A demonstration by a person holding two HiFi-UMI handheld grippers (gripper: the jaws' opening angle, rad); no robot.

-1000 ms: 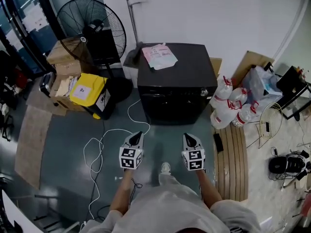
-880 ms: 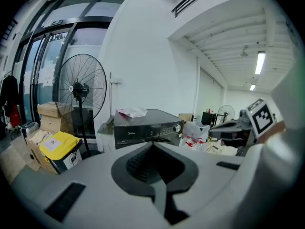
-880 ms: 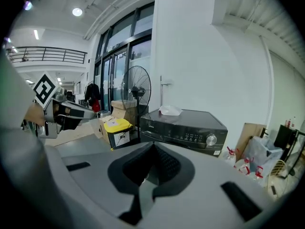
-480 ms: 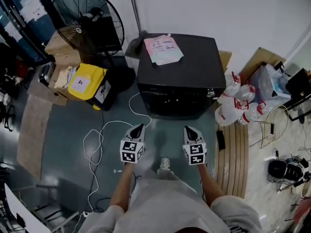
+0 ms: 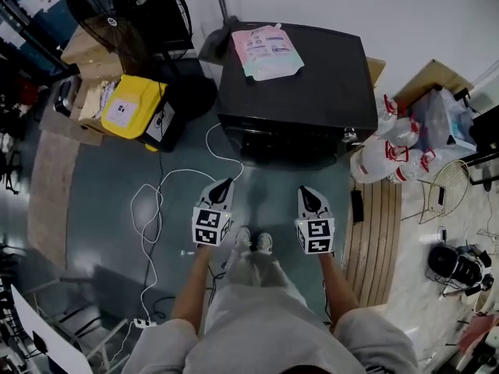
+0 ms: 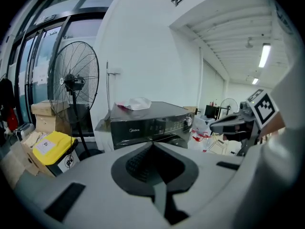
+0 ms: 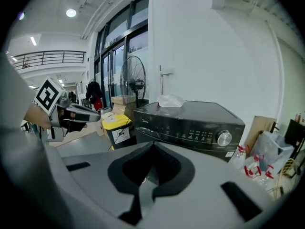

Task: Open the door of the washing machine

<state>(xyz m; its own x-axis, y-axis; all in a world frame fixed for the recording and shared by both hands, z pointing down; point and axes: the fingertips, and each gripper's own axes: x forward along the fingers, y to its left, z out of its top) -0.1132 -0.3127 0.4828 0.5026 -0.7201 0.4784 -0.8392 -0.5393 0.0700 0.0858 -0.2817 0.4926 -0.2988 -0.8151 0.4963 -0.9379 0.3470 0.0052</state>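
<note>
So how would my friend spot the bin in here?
Find the big black washer against the white wall. To its left in the head view stands a fan, with brown boxes by it. The bin sits beside those boxes, and only it has a bright yellow lid with a white label.

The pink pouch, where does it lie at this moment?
In the head view the pink pouch lies on top of the black washing machine, toward its back left corner, near the fan.

Black washing machine (image 5: 300, 84) stands against the white wall, door closed.
</note>
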